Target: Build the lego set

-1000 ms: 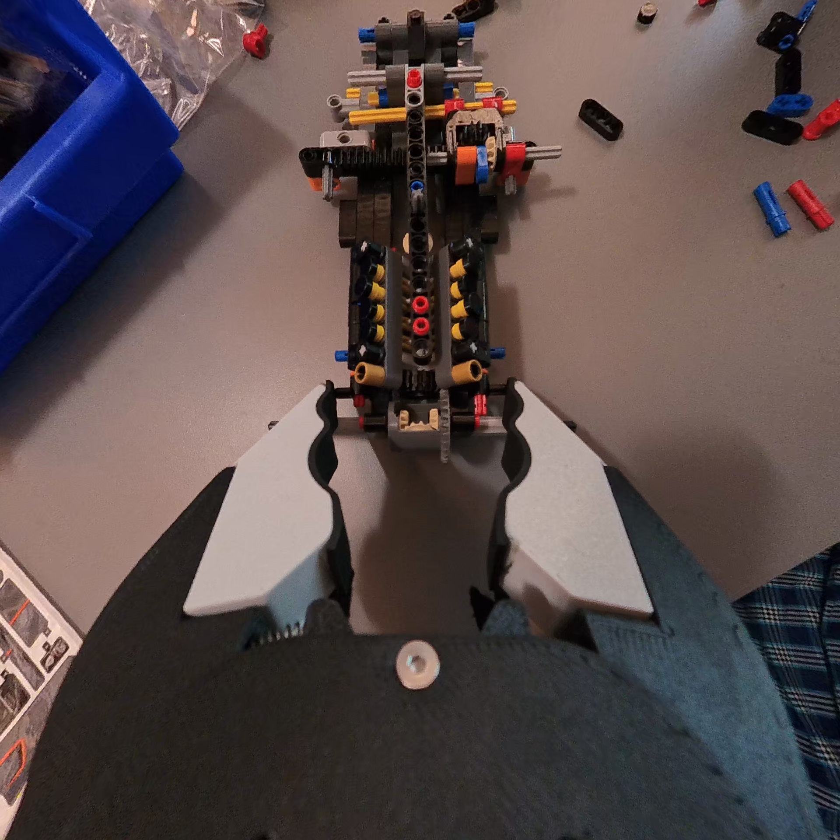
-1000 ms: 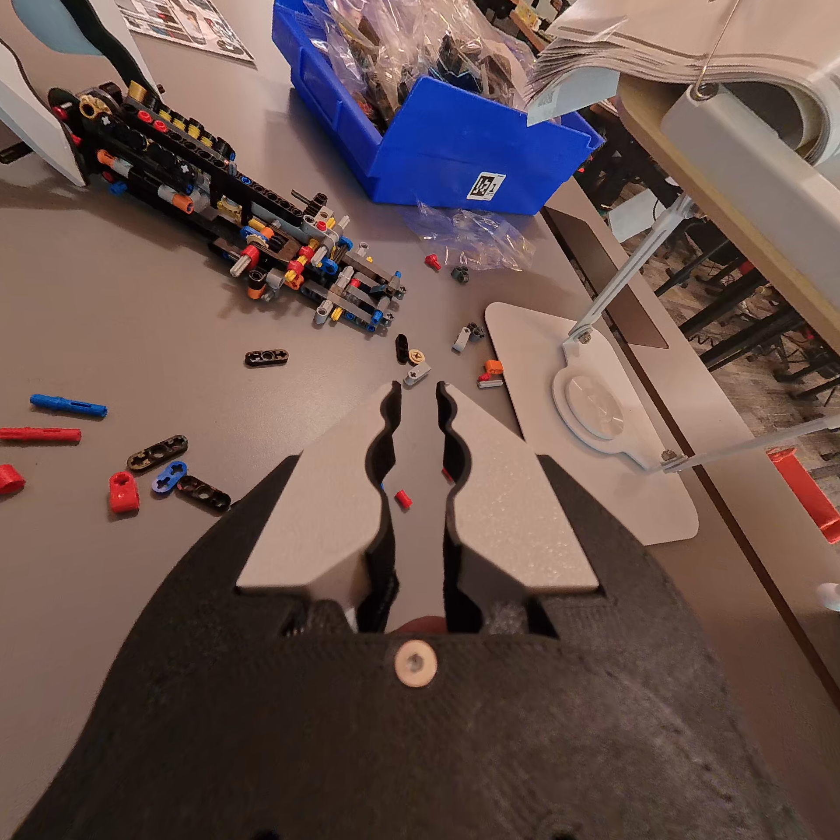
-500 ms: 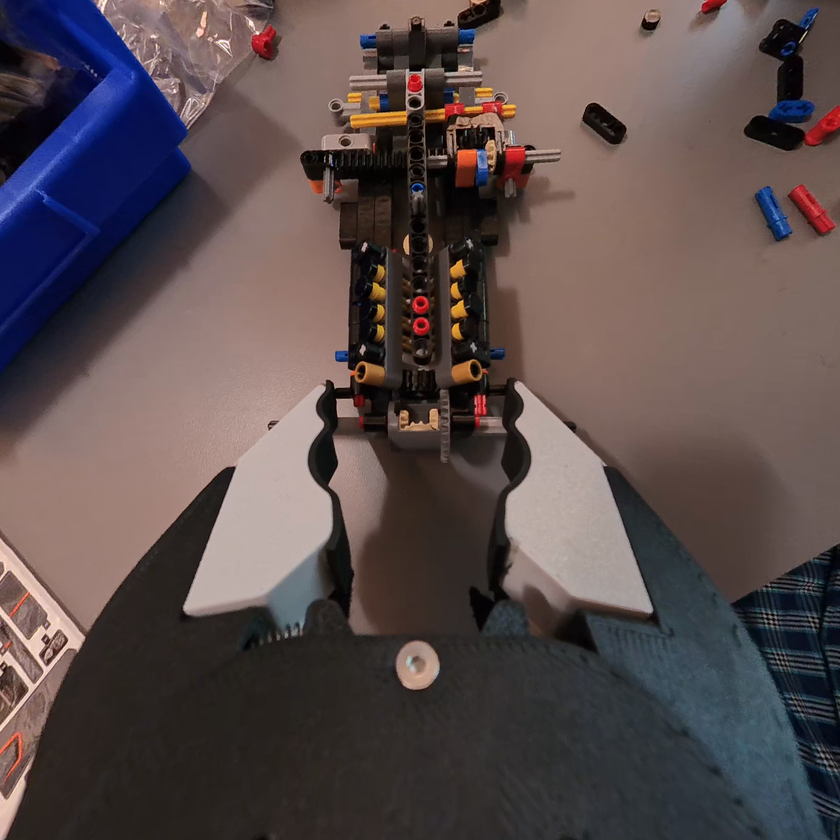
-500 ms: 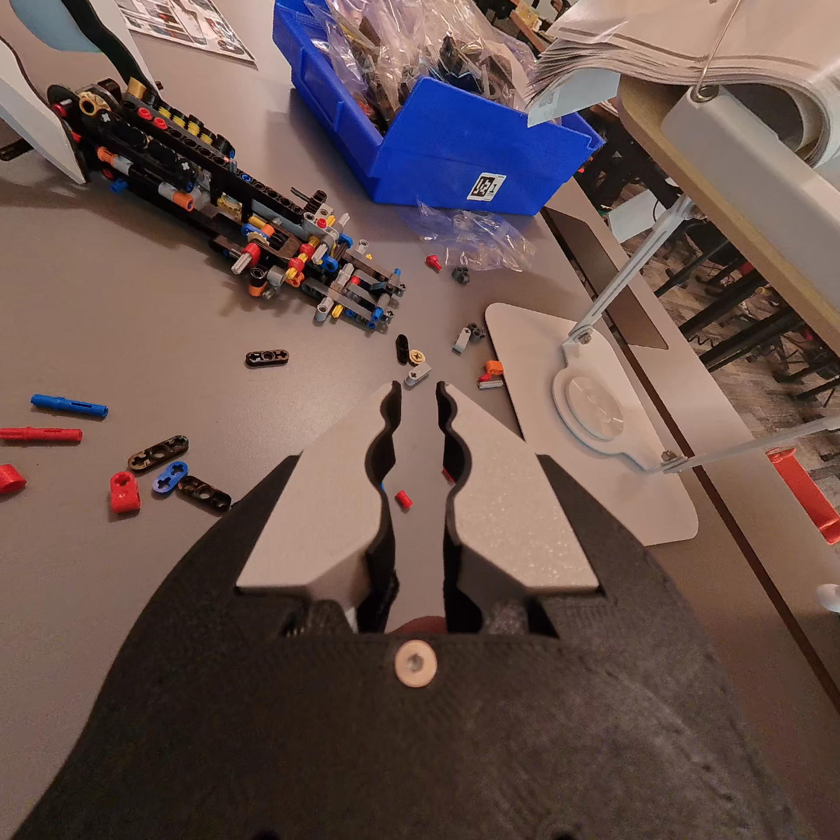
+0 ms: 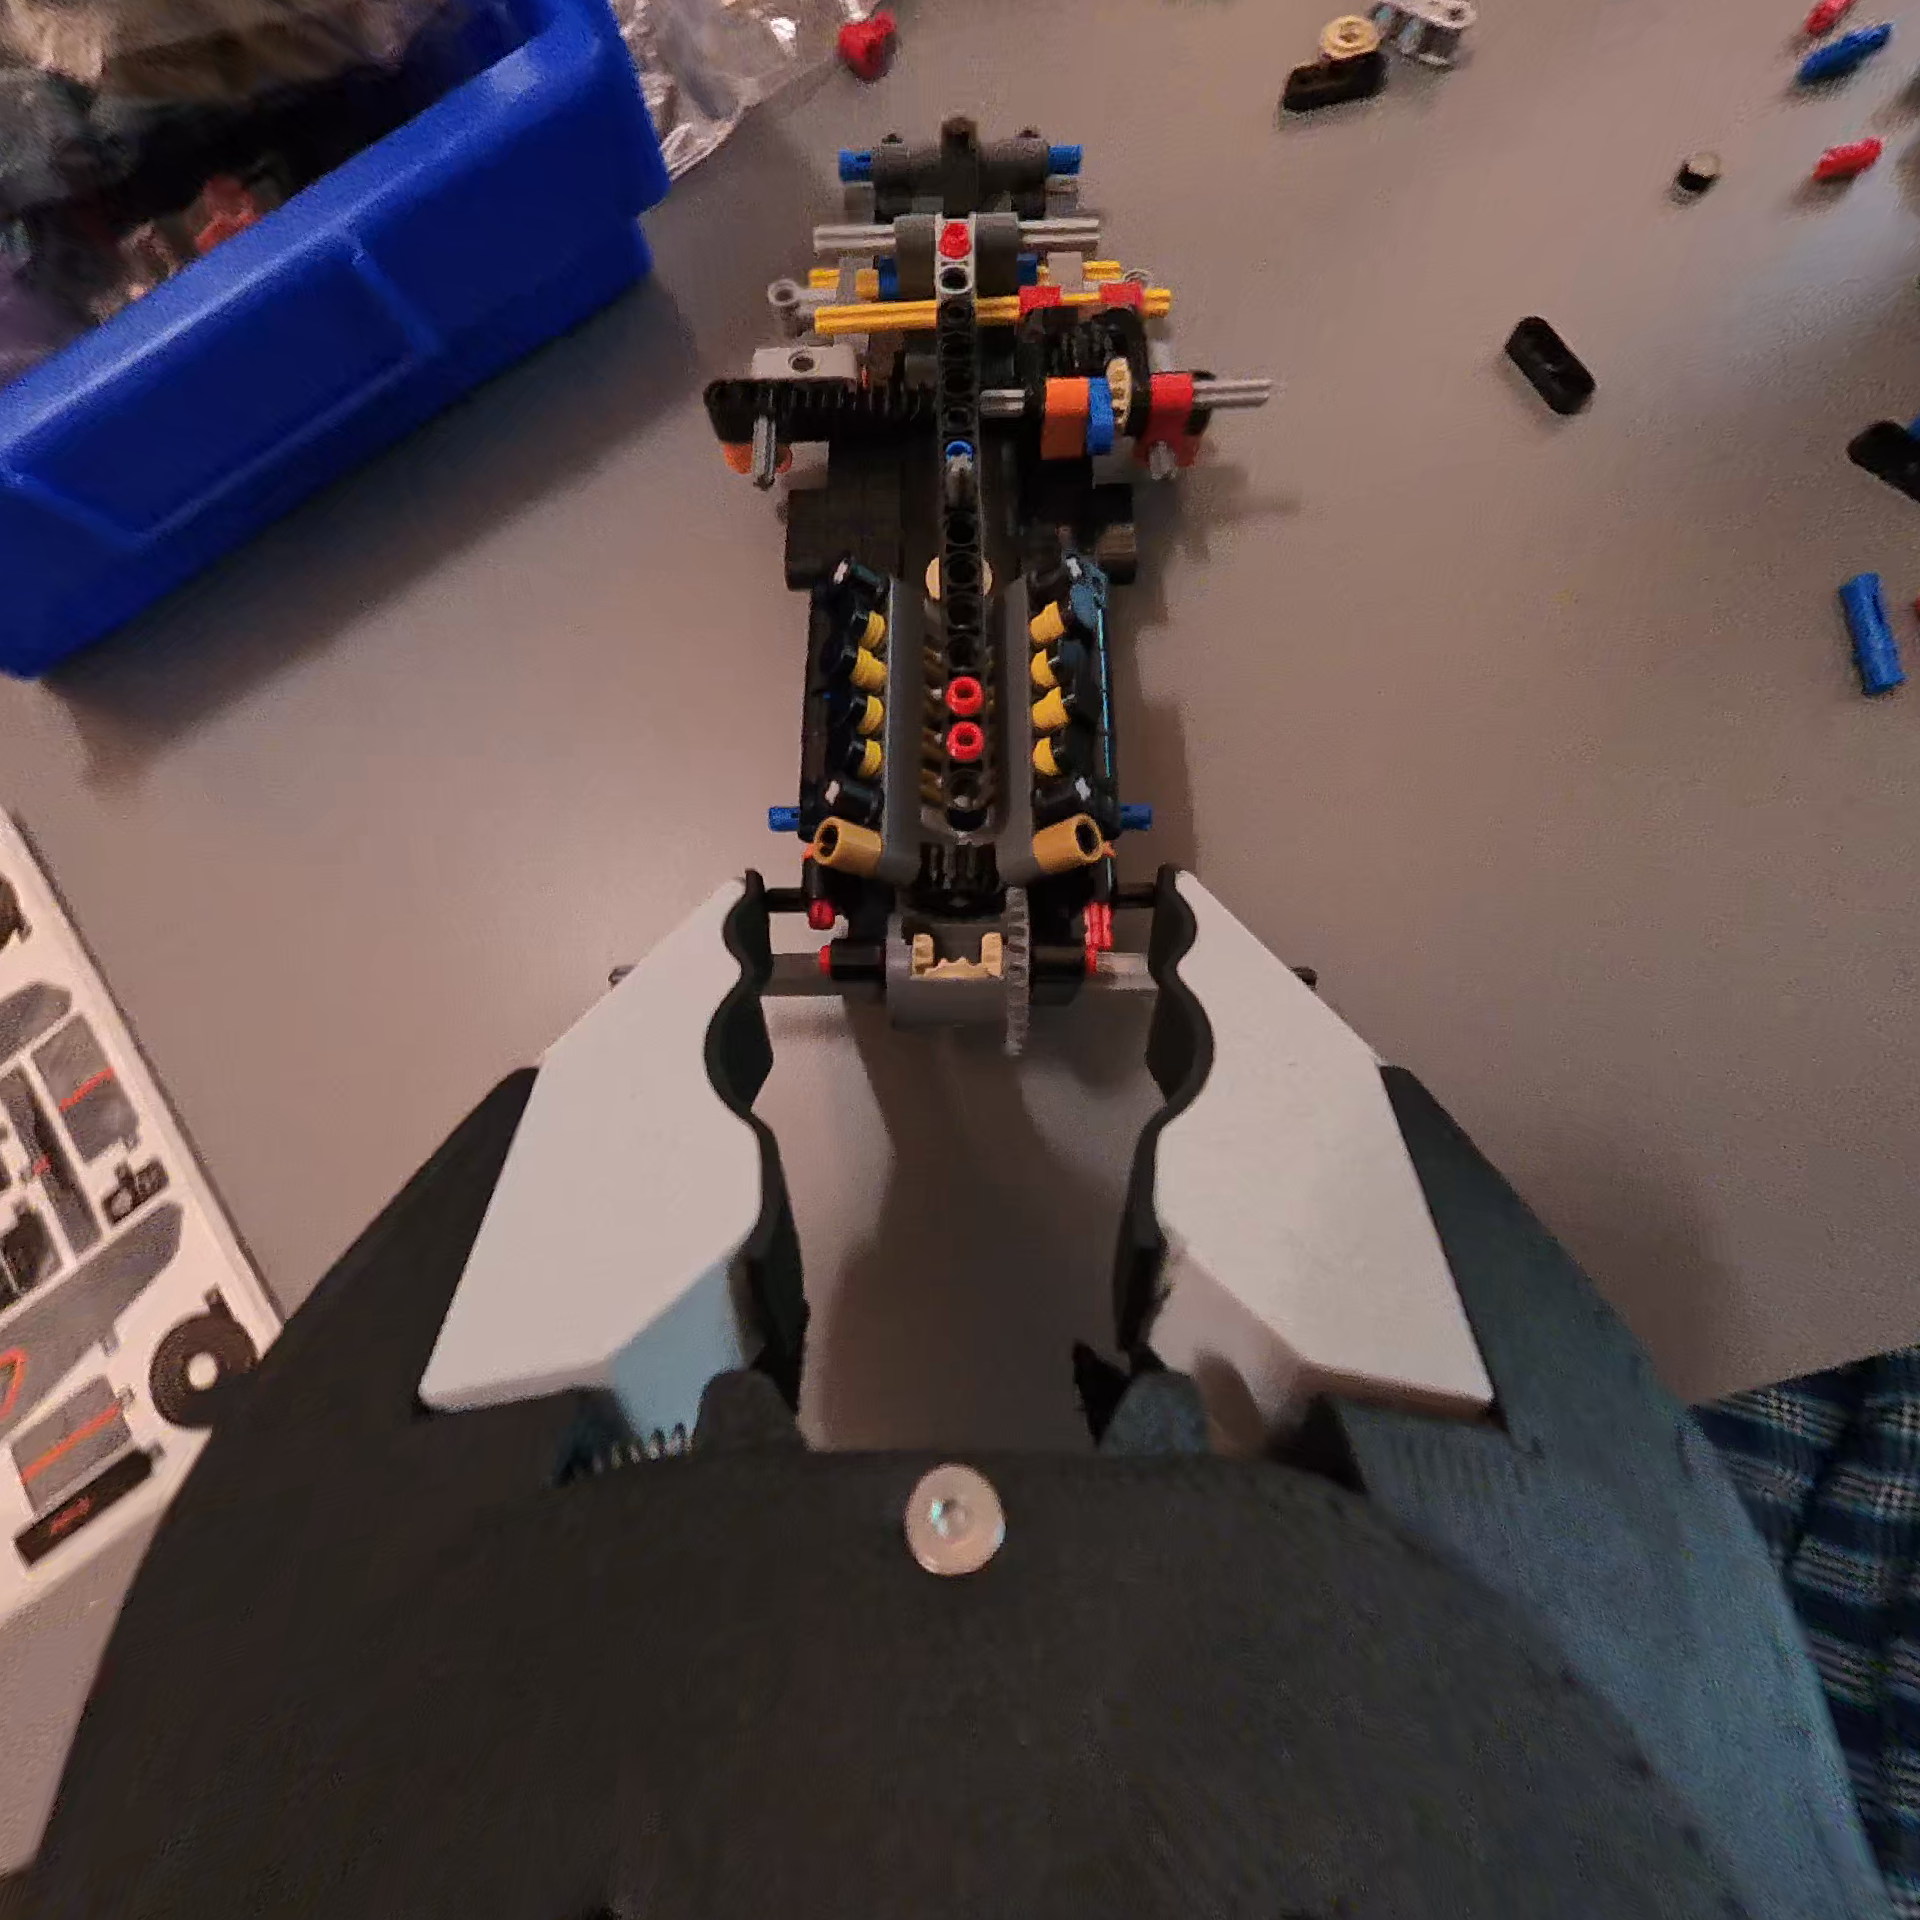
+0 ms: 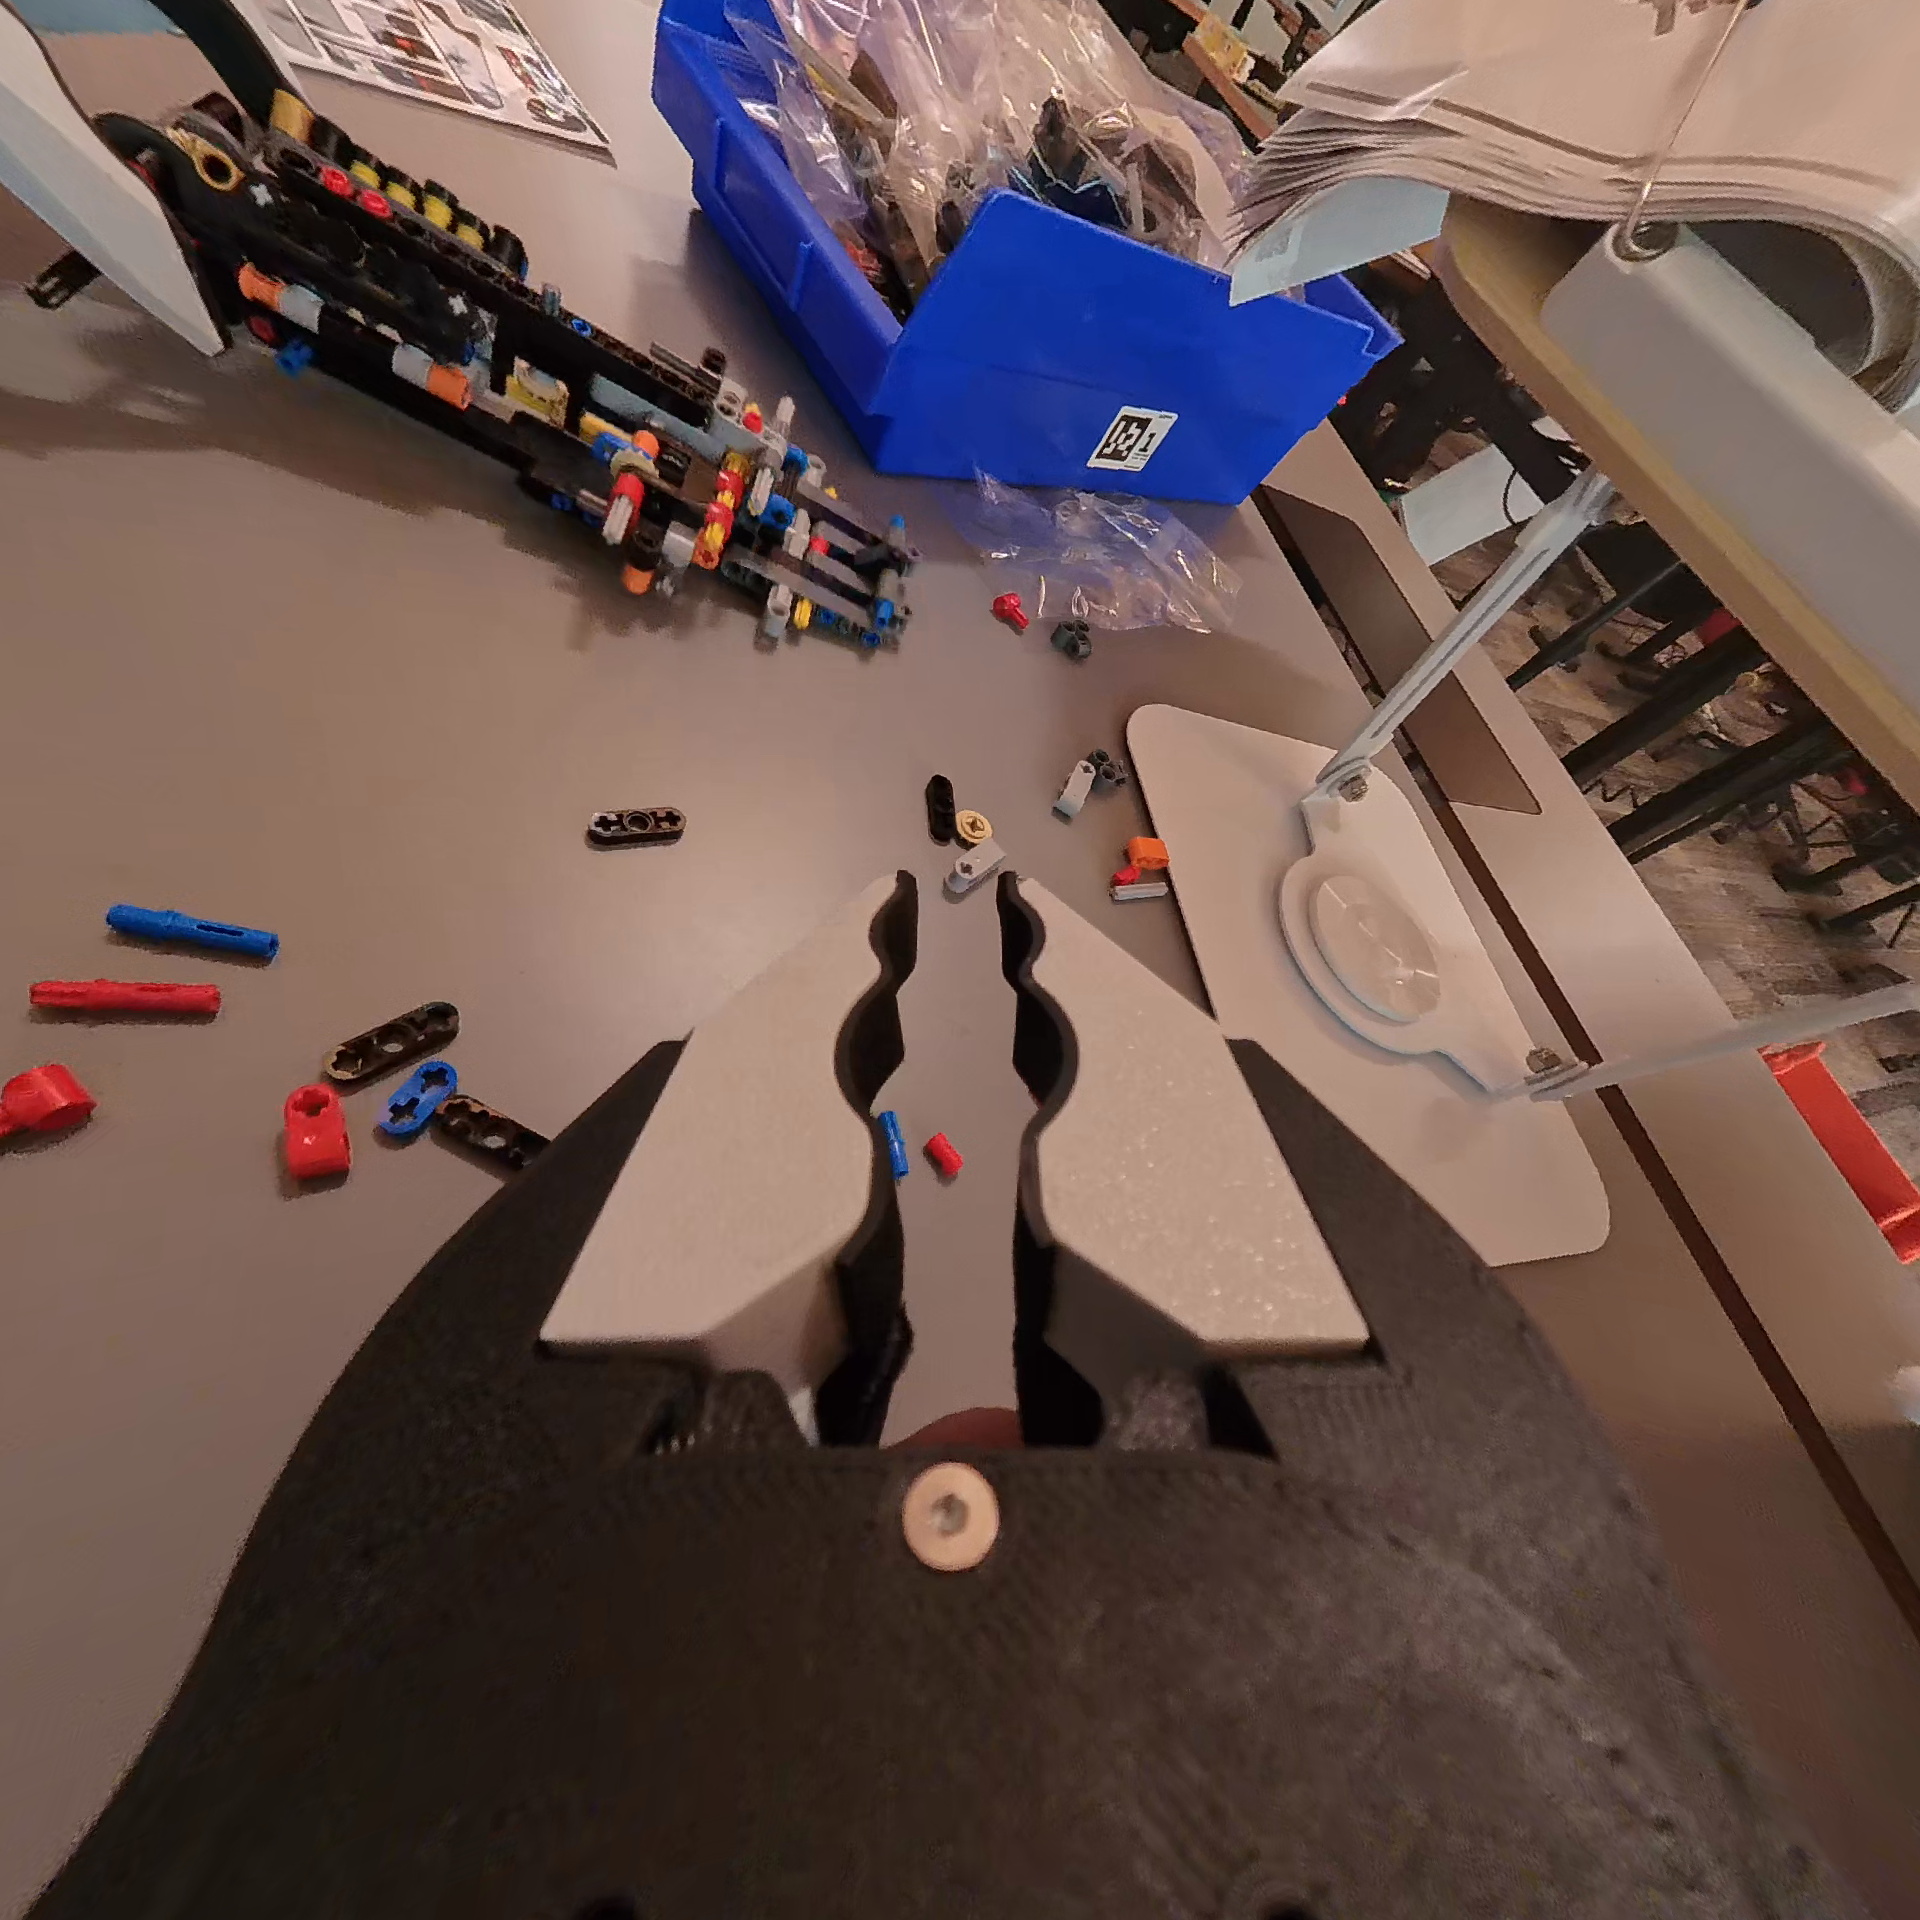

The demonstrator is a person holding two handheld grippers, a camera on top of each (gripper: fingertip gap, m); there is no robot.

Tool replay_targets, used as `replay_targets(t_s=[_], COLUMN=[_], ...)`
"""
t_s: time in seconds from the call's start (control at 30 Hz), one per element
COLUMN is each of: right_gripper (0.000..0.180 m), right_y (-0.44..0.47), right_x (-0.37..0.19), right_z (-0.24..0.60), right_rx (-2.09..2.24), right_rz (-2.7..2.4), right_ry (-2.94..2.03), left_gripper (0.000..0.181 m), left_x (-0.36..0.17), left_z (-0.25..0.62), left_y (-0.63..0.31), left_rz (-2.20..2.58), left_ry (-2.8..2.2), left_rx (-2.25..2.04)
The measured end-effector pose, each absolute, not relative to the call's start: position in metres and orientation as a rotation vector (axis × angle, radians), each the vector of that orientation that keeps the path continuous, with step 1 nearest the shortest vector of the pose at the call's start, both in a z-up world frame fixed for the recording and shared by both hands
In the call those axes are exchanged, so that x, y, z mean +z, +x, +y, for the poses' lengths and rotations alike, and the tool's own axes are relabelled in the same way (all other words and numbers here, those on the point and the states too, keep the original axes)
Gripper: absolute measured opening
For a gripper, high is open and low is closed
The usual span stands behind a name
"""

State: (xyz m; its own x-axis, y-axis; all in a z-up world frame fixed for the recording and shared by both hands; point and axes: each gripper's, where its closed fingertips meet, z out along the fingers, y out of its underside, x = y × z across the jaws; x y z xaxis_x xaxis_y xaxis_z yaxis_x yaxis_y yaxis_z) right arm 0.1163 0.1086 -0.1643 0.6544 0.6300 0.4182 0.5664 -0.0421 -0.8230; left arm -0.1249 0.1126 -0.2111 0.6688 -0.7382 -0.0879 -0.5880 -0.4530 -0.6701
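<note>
The left tool (image 5: 958,925) grasps the near end of the lego model (image 5: 961,582): its two fingers press on the grey axle that sticks out on both sides of the model's rear, beside the grey gear. The model lies flat on the grey surface (image 5: 416,727) and stretches away from the tool, with yellow and red pins along its middle and an orange and red group farther on its right side. To the left of this tool lies a printed instruction sheet (image 5: 94,1247), and farther on the left stands a blue bin (image 5: 312,343).

The right tool (image 6: 956,888) hangs above the surface with its fingers drawn close but with a narrow gap between them, and it grips nothing. Under that gap lie a small blue pin (image 6: 891,1143) and a small red pin (image 6: 942,1153). Just beyond the fingertips is a light grey connector (image 6: 975,864), with a black link and a tan piece near it. On the left lie a long blue pin (image 6: 192,932) and a long red pin (image 6: 125,997). Farther away the model (image 6: 540,405) crosses the surface, and the blue bin (image 6: 1039,343) holds clear bags (image 6: 935,125) of parts.
</note>
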Motion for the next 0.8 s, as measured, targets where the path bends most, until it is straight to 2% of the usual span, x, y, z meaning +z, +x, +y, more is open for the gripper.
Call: replay_targets(t_s=[0.43,0.57,0.8], right_gripper=[0.013,0.013,0.013], right_y=[0.117,0.118,0.117], right_x=[-0.168,-0.168,-0.172], right_z=[0.109,0.109,0.109], right_rx=[0.062,0.066,0.067], right_rz=[-0.986,-0.984,-0.991], right_ry=[-1.714,-1.716,-1.725], left_gripper=[0.075,0.085,0.080], left_x=[-0.221,-0.217,-0.223], left_z=[0.093,0.083,0.076], left_y=[-0.113,-0.108,-0.109], left_rz=[0.793,0.865,0.967], left_ry=[-2.249,-2.233,-2.194], left_rx=[-0.390,-0.473,-0.534])
